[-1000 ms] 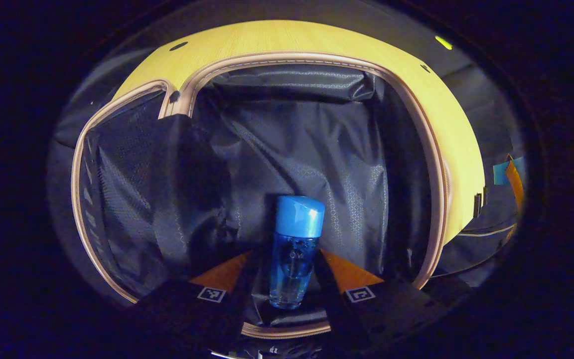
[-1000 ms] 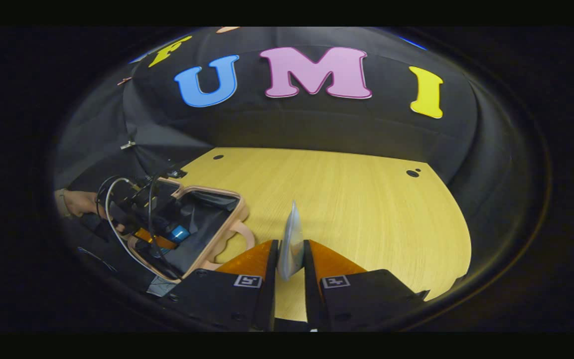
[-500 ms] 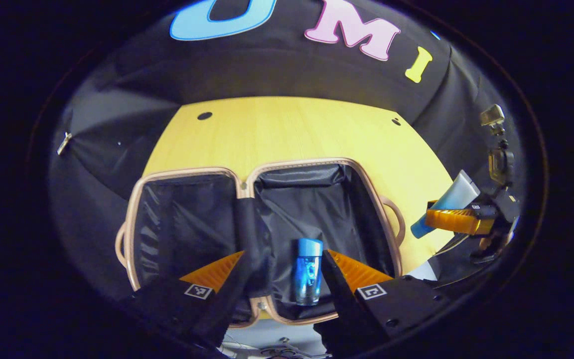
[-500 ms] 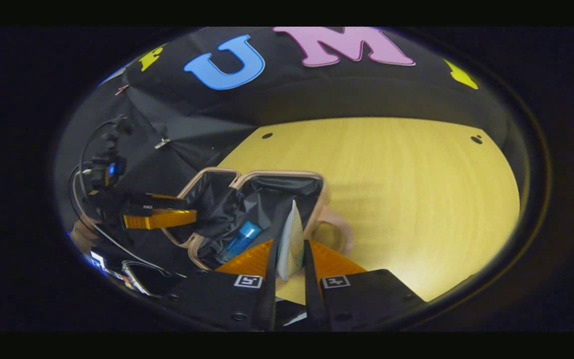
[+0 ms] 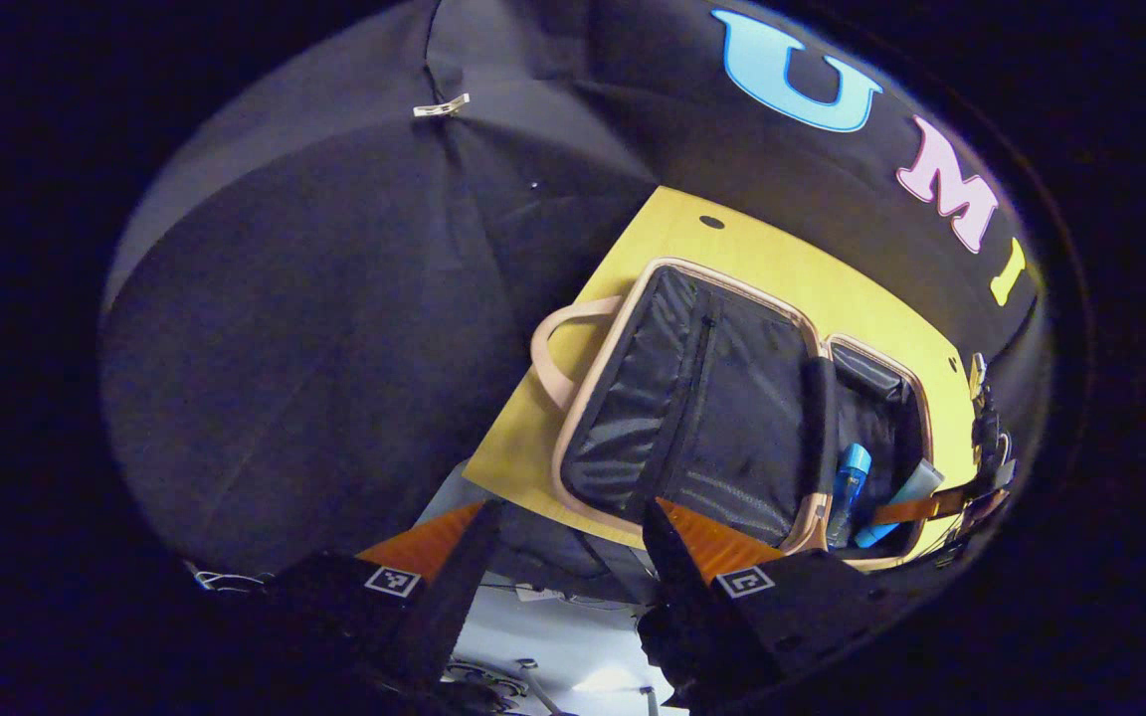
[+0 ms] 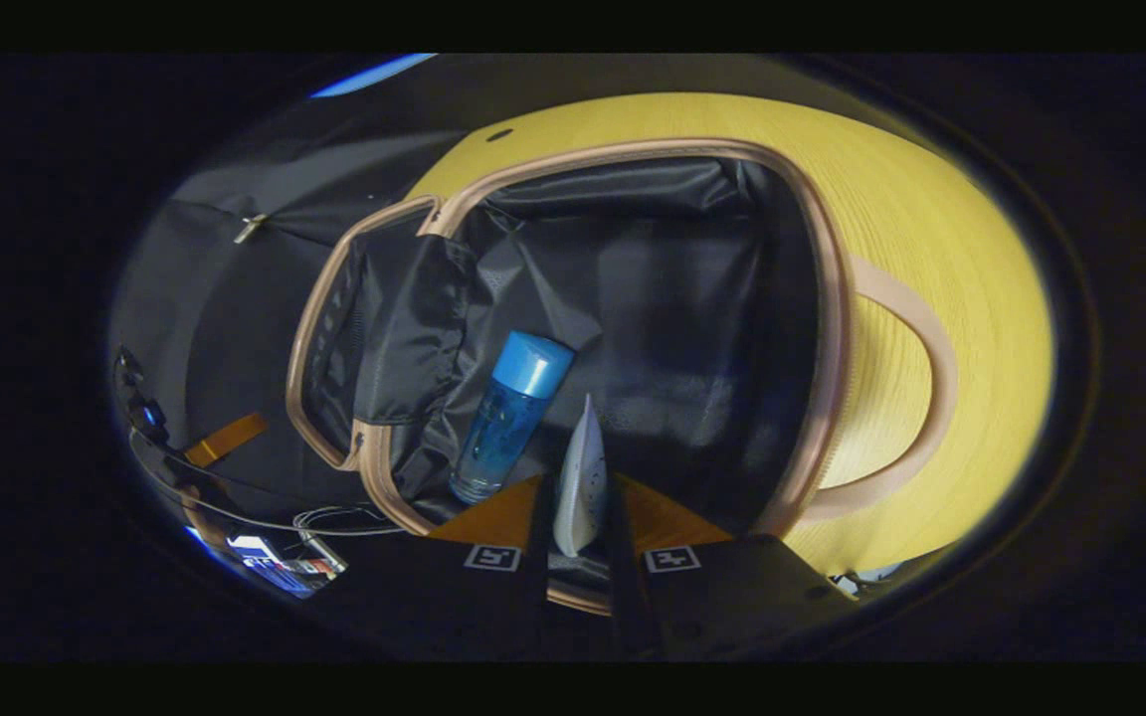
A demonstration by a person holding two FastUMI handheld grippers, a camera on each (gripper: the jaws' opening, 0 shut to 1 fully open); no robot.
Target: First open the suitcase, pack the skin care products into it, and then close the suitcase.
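Right gripper (image 6: 580, 517) pinches a pale flat tube (image 6: 581, 487) over the open suitcase (image 6: 822, 298).

One open suitcase (image 6: 837, 298) on one counter (image 6: 971, 259); inside, one blue bottle (image 6: 513, 418) and one pale tube (image 6: 581, 487); two handles.

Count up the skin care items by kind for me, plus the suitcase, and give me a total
Blue-capped bottle, lying in the suitcase: 1
Pale tube, pinched in the right gripper over the suitcase: 1
Open suitcase: 1
Total: 3
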